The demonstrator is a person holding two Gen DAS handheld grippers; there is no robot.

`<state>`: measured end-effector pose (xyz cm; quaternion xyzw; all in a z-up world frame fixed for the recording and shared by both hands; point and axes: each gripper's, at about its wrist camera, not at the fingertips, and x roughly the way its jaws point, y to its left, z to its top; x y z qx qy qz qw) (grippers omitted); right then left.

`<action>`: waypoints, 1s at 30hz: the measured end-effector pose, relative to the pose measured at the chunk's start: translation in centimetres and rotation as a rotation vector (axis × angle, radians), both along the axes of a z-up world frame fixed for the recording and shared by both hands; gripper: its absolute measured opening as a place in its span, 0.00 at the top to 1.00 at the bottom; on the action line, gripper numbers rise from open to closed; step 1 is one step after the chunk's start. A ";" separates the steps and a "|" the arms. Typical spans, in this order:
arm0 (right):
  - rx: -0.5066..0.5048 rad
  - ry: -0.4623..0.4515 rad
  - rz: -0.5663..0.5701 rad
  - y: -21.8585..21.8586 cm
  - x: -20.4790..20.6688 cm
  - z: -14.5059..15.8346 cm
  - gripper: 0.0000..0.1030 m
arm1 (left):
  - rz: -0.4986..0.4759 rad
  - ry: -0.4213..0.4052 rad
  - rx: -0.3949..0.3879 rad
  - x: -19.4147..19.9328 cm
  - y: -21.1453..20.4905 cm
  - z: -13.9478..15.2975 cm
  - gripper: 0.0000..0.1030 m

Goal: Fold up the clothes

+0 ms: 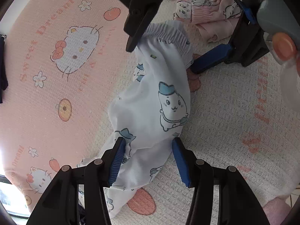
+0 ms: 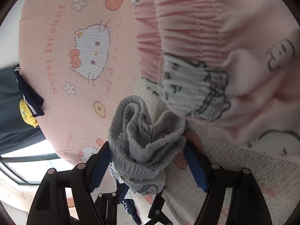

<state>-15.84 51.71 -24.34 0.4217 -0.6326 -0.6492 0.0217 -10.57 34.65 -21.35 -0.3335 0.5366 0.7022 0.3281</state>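
A white garment (image 1: 159, 103) printed with blue cartoon animals stretches across the bed between my two grippers. My left gripper (image 1: 149, 161) is shut on its bunched lower part, and both blue pads touch the cloth. The same gripper (image 2: 140, 193) shows from the front in the right wrist view, low down. The garment's grey elastic waistband (image 2: 146, 140) sits crumpled between the fingers of my right gripper (image 2: 148, 166), which stands open wide and does not squeeze it. From the left wrist view, the right gripper (image 1: 163, 56) straddles that waistband (image 1: 168, 35).
A pink garment (image 2: 215, 46) with grey cartoon prints lies bunched just beyond the waistband. The bed cover is pink with cat prints (image 1: 56, 56) on the left and cream (image 1: 234, 112) on the right. A dark navy garment (image 2: 11, 103) lies at the left edge, near a window (image 2: 28, 166).
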 end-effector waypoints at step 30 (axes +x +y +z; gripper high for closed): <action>0.077 0.048 0.133 -1.5 1.8 3.3 0.70 | -0.023 0.165 0.047 0.9 -0.3 -0.3 0.43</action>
